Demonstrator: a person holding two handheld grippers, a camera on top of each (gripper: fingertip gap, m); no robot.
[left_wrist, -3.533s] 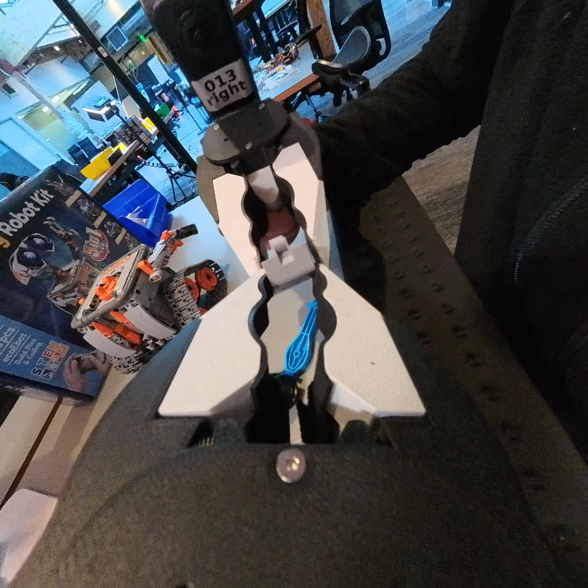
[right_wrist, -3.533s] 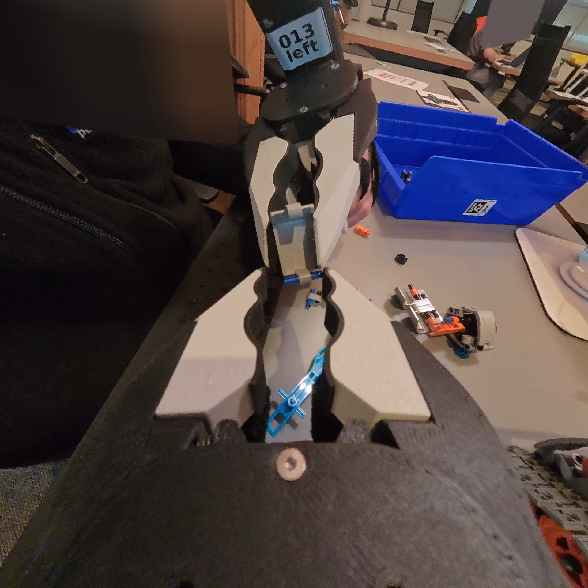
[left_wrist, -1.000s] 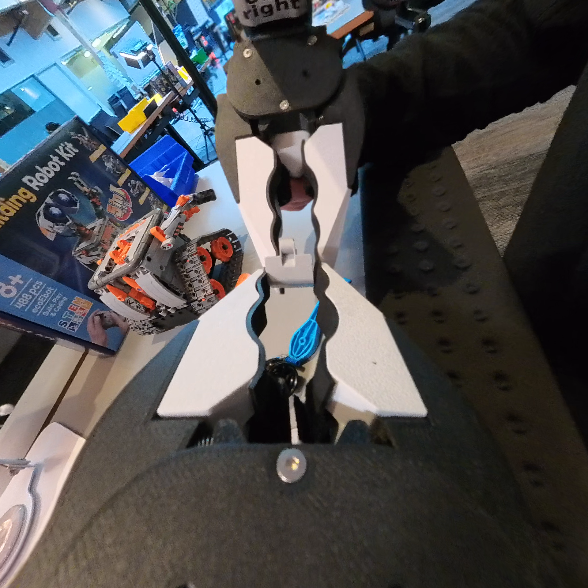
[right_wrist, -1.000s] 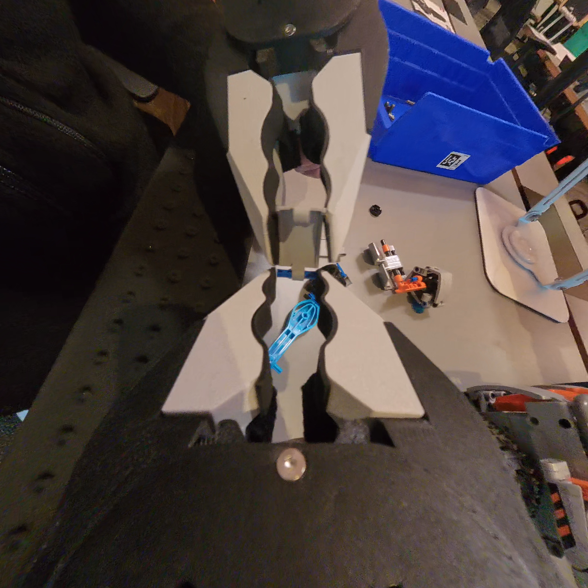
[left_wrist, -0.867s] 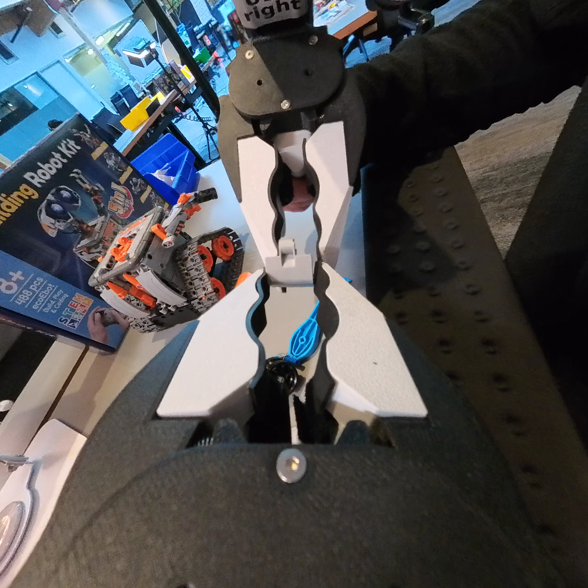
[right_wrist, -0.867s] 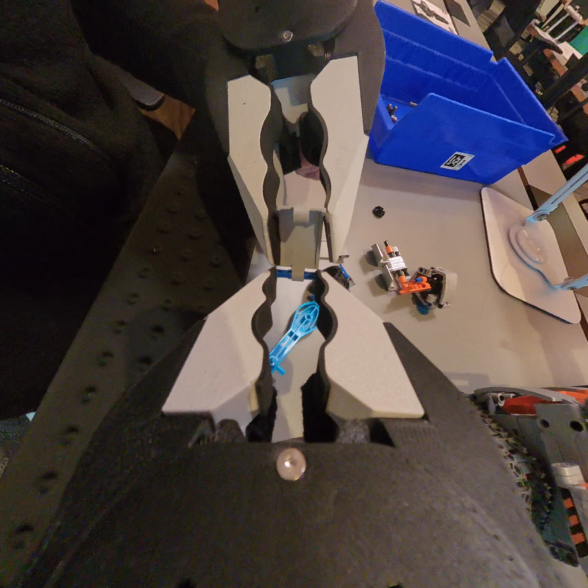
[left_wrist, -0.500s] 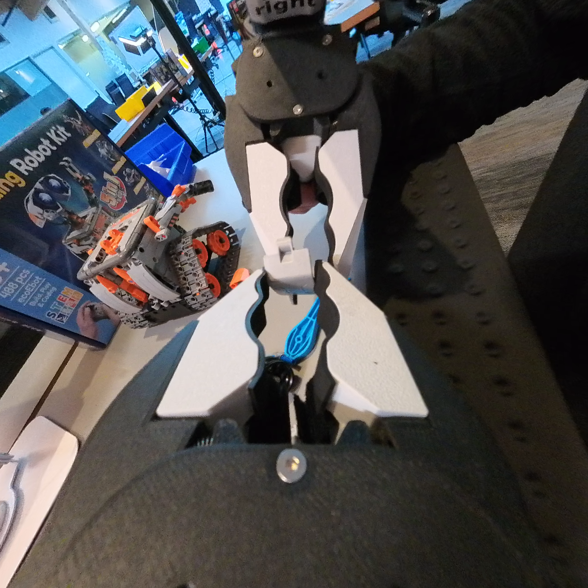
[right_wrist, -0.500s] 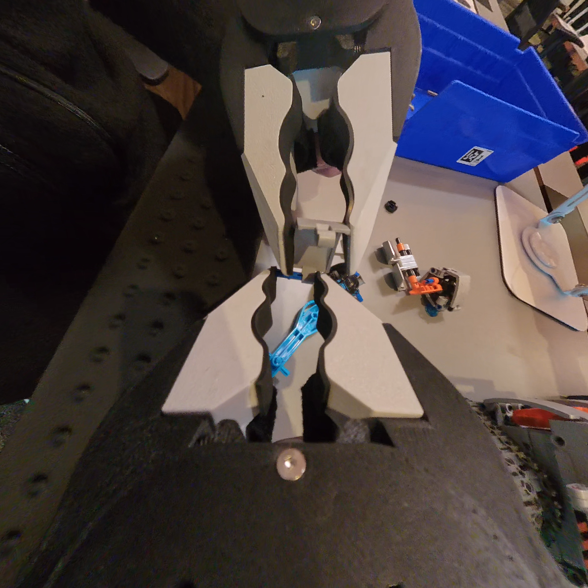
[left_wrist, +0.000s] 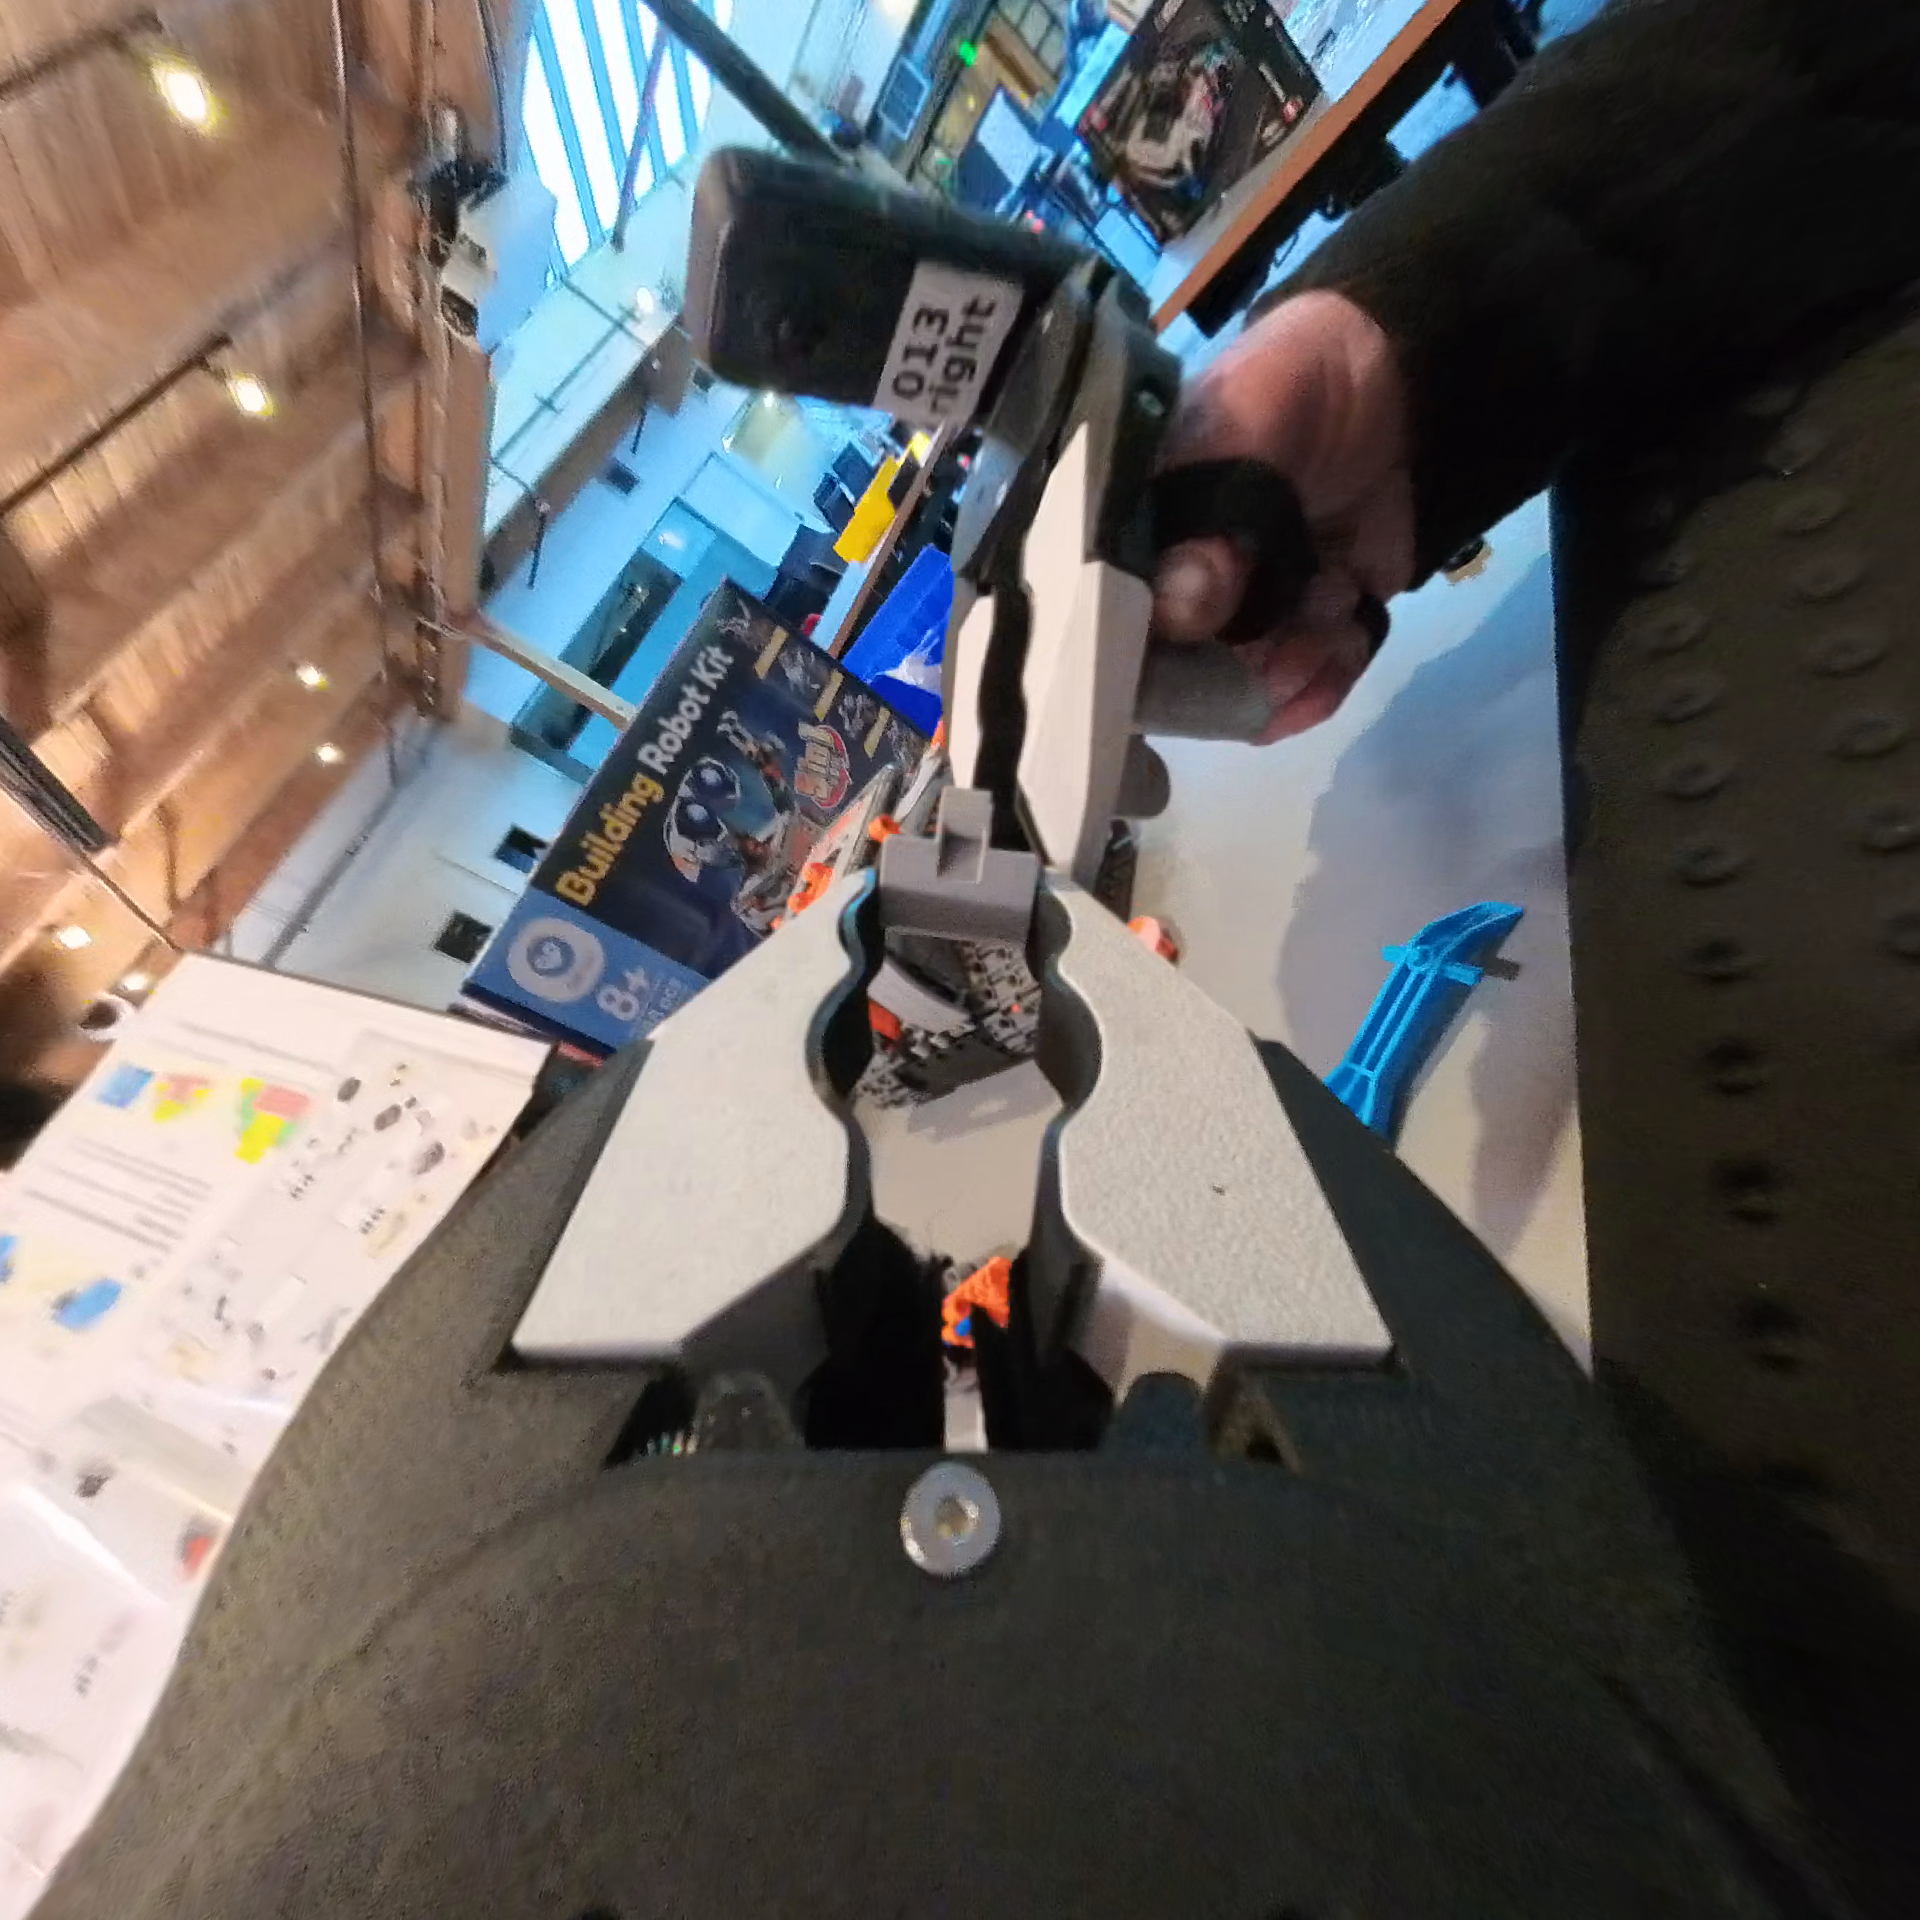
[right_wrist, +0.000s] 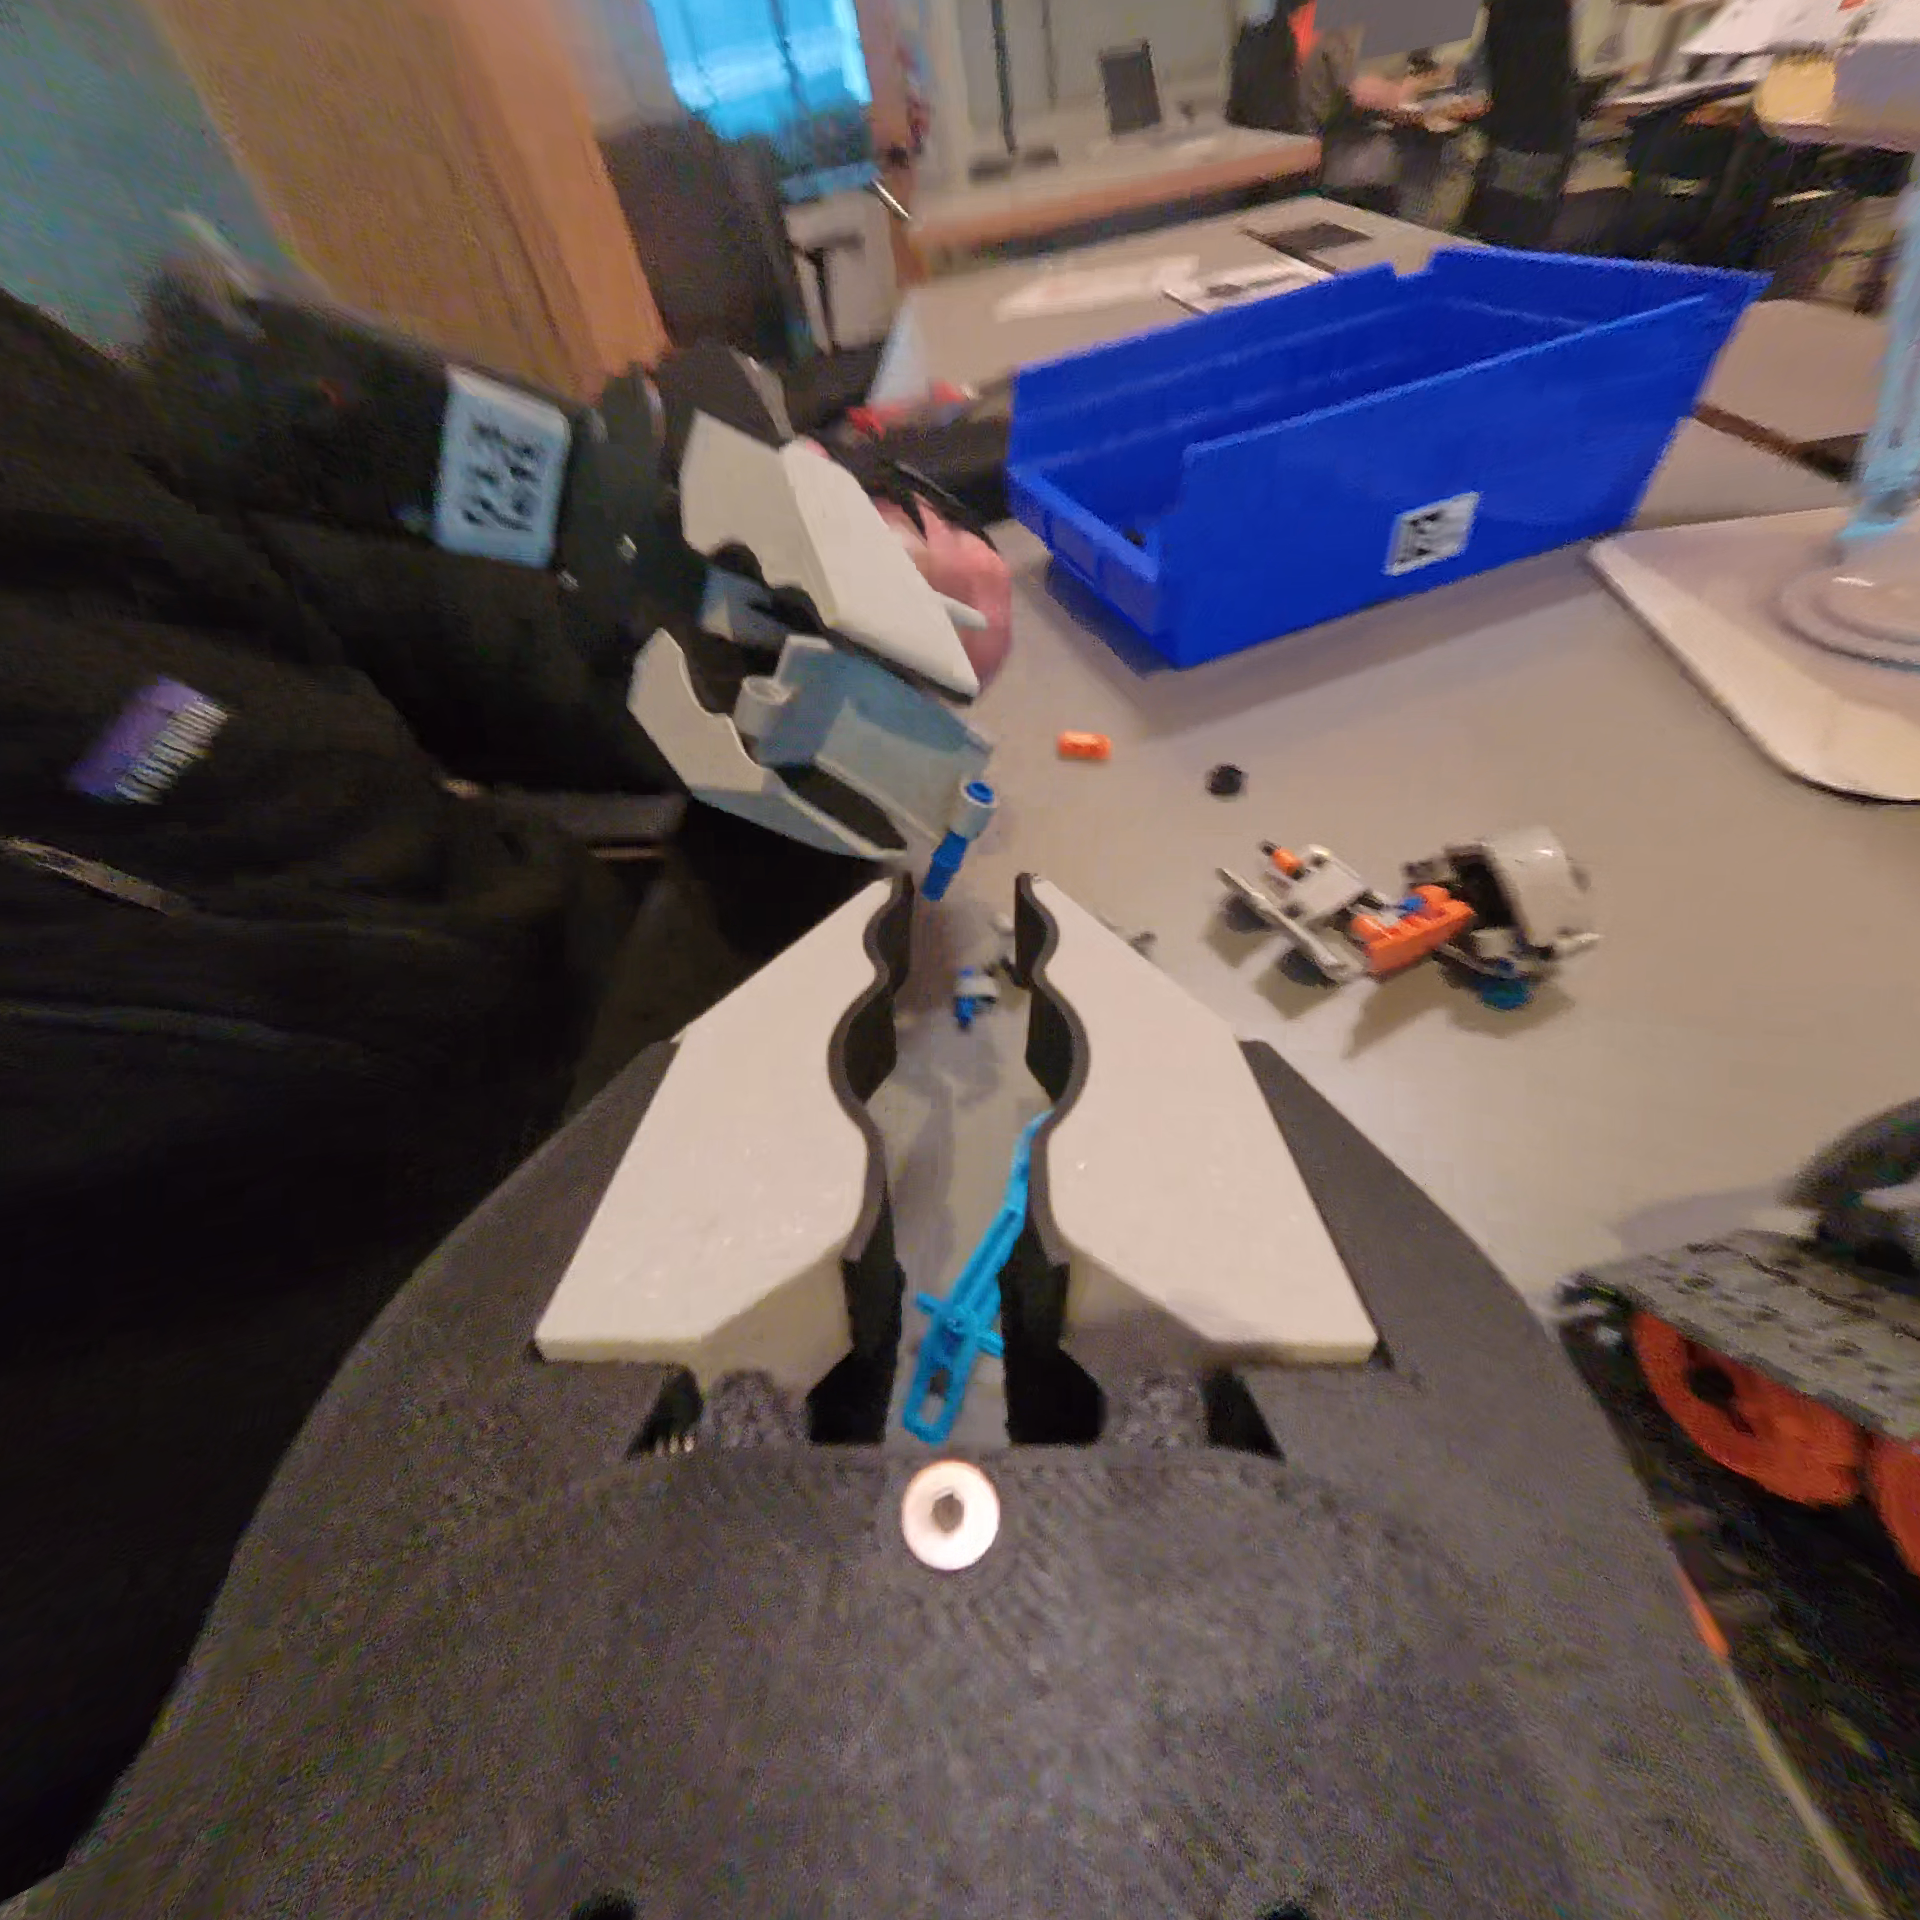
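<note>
My left gripper (left_wrist: 958, 883) is shut on a grey plastic panel (left_wrist: 956, 878), pinched at its fingertips and held above the table. In the right wrist view the left gripper (right_wrist: 930, 764) lies on its side, and the panel (right_wrist: 852, 717) has a blue pin (right_wrist: 948, 854) hanging from its outer end. My right gripper (right_wrist: 961, 894) sits just below that pin. Its jaws stand a narrow gap apart with nothing between them. In the left wrist view it (left_wrist: 1044, 821) shows side-on, held by a hand. A blue blade piece (right_wrist: 971, 1288) lies on the table under my right gripper.
A blue bin (right_wrist: 1351, 499) stands at the back. A grey and orange sub-assembly (right_wrist: 1403, 914), an orange bit (right_wrist: 1084, 744) and a black bit (right_wrist: 1226, 779) lie on the grey table. A tracked robot (right_wrist: 1766, 1382) is at the right. A kit box (left_wrist: 707, 862) and an instruction sheet (left_wrist: 208, 1195) are on the left. Only a small space, under 4 cm, lies between the two pairs of fingers.
The grippers were tip to tip at the panel's pin end and have now swung apart. The left turned aside, still holding the panel. The blue pin stays on the panel.
</note>
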